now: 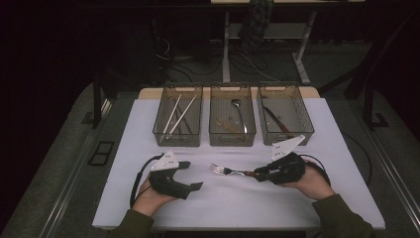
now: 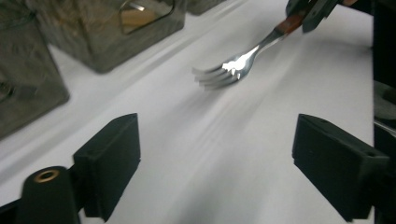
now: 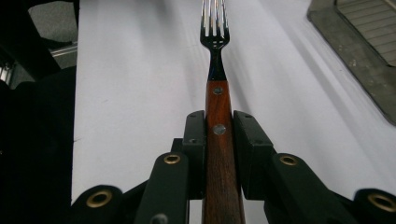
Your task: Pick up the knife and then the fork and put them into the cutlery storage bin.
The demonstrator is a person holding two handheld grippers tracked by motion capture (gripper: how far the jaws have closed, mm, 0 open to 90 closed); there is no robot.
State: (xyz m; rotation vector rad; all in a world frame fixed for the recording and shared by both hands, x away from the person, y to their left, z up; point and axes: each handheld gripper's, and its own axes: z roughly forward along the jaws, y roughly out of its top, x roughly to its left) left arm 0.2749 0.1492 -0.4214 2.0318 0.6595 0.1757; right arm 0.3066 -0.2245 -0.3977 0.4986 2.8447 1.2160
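fork sits at the lower middle of the high view, held level just above the white bench, its tines aimed toward the left of the frame. it has a reddish-brown wooden handle with round metal rivets, a dark narrow neck and four bright steel tines; in the right gripper view the handle runs straight up the middle of the frame and the tines reach the top edge. in the left gripper view the fork lies in the upper right, its tines catching the light.

right claw is closed on the fork's handle, one jaw pressed against each side of the wood, near a rivet. left claw, at the lower left of the high view, stands wide open with nothing between its jaws; in its own view bare bench shows between them.

three wire baskets stand in a row across the upper middle of the high view: the left one holds pale chopsticks, the middle one a spoon, the right one a dark utensil.
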